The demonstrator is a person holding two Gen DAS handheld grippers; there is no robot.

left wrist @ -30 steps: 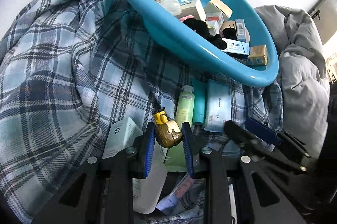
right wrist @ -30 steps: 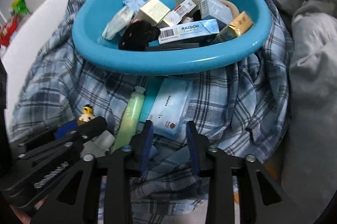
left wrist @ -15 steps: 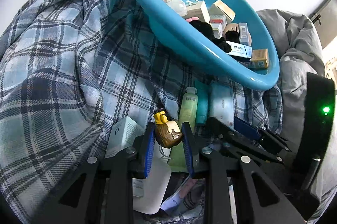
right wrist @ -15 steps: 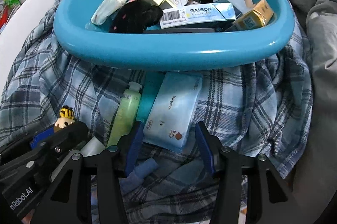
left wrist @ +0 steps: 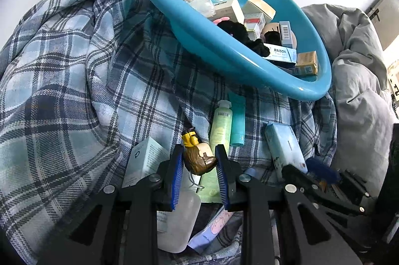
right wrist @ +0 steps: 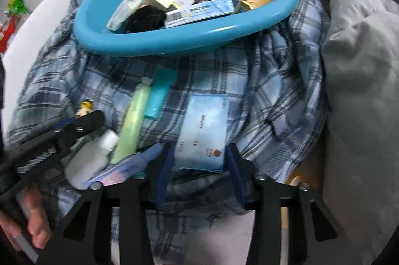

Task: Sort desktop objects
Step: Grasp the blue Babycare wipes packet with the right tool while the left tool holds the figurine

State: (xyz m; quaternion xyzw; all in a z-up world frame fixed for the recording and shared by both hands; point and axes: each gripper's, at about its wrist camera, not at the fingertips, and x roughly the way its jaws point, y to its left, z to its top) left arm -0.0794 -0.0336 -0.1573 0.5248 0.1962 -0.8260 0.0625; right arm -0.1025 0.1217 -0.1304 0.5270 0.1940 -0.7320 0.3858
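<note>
The left gripper (left wrist: 199, 162) is closed on a small brown figurine (left wrist: 200, 159) with a yellow top; its blue pads press on both sides of the toy, which is held above the clutter on the plaid blanket (left wrist: 74, 80). Under and beside it lie a white bottle (left wrist: 177, 217), a pale box (left wrist: 146, 160) and a flat pink-and-blue packet (left wrist: 212, 227).

The right gripper (right wrist: 198, 160) has its jaws about halfway apart – they have just been opening – and they stand on either side of the near end of a light blue wipes pack (right wrist: 203, 132). The picture is blurred here, so I cannot tell if the pads touch the pack; it looks to lie on the blanket, not lifted. A hand (right wrist: 27, 222) is seen at the lower left of the right view, around the handle of the left gripper.

A little farther, a green tube (right wrist: 133, 125) and a teal tube (right wrist: 159, 96) lie side by side, left of the pack, and both point to the basin.

Behind them the blue basin (right wrist: 139, 40) sits tilted on the blanket – it holds several small boxes, a long box marked RAISON (left wrist: 280, 54) and a black furry thing (right wrist: 147, 19). To the right is a grey duvet (right wrist: 361, 65).
</note>
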